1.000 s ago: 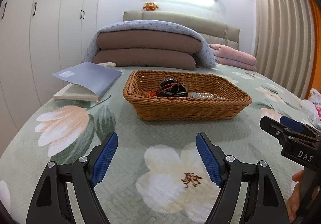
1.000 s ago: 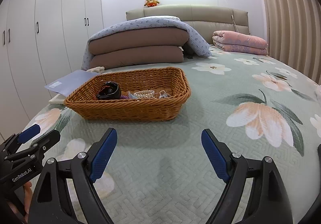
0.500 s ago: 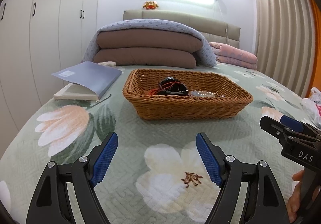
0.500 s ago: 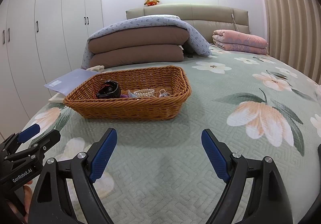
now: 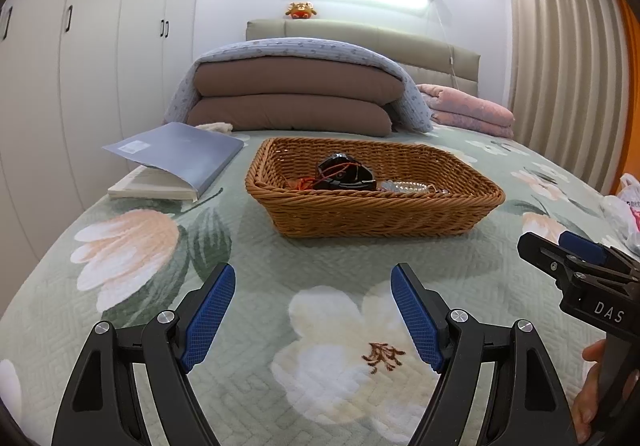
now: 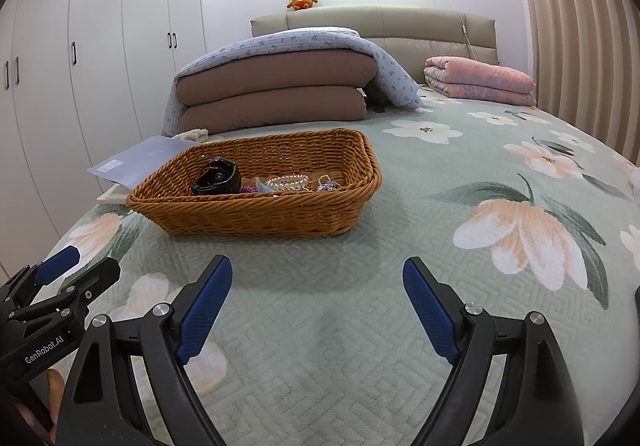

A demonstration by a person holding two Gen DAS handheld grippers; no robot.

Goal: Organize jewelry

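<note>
My left gripper (image 5: 313,310) and right gripper (image 6: 317,306) both gape apart, empty, above the bed (image 6: 400,246). The wicker basket (image 5: 374,214) of jewelry sits at twelve o'clock from the left, eleven from the right.

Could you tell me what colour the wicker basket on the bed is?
The basket is warm orange-brown; clearest in the right wrist view.

Floral bed (image 5: 280,286) carries wicker basket (image 5: 372,214), book (image 5: 176,162), folded bedding (image 5: 292,98), perhaps bag (image 5: 624,202).

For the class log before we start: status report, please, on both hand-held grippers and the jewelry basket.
Left hand-held gripper open, empty. Right hand-held gripper open, empty. Wicker basket ahead on bedspread, jewelry inside. Path clear.
</note>
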